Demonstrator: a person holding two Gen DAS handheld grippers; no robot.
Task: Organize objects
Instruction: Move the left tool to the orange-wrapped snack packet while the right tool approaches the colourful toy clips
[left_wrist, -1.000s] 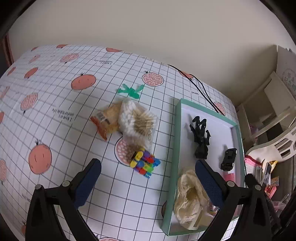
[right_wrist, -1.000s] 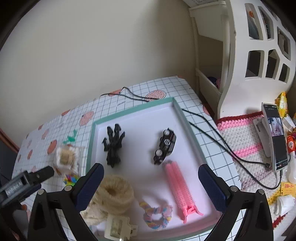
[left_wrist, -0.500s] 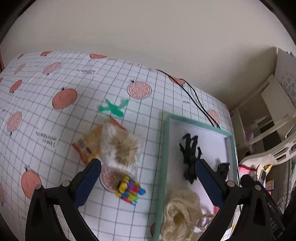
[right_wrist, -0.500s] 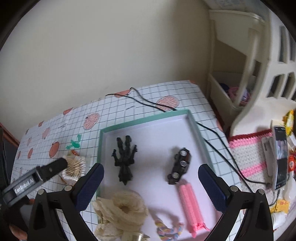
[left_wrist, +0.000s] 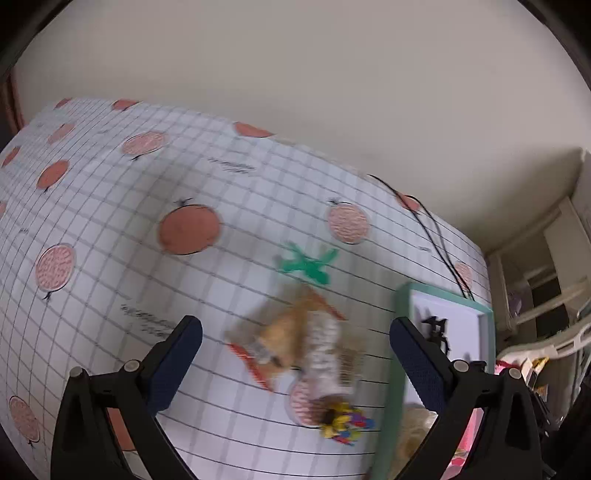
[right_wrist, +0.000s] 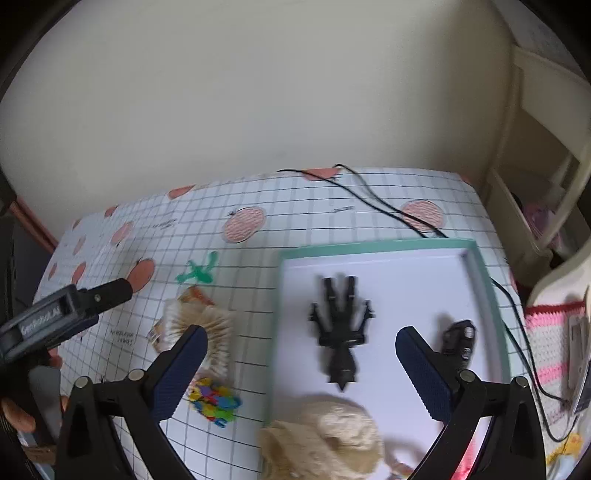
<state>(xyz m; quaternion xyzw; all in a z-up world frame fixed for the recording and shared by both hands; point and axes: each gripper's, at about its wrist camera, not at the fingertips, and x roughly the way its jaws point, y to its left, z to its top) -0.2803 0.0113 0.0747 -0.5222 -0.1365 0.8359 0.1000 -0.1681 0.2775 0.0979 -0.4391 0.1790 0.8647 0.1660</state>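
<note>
Left tool (left_wrist: 291, 350): spread wide, nothing between the blue pads, hovering over the gridded counter (left_wrist: 110, 221). Dead ahead between the pads, a blurred snack packet (left_wrist: 284, 336) with a clear bag of cotton swabs (left_wrist: 328, 354) lying touching its 3 o'clock side. At 12 o'clock beyond them, a green plastic figure (left_wrist: 306, 264) flat on the cloth. At 5 o'clock of the swabs, a cluster of coloured clips (left_wrist: 347, 422), just beside the tray's teal rim (left_wrist: 397, 354).

Right tool (right_wrist: 299, 369): likewise wide apart and empty, poised above the tray (right_wrist: 406, 273). Between its pads, a black claw-like toy (right_wrist: 340, 328) lying flat on the white tray floor. Behind the right pad at 3 o'clock, a small black toy car (right_wrist: 458, 339). At 6 o'clock, a cream bundle of yarn (right_wrist: 325, 435) at the tray's near edge. Out at 9 o'clock on the counter, swabs, packet and clips, with the left tool's body visible past them. Black cable (right_wrist: 388, 206) trailing across the counter at 12 o'clock.
</note>
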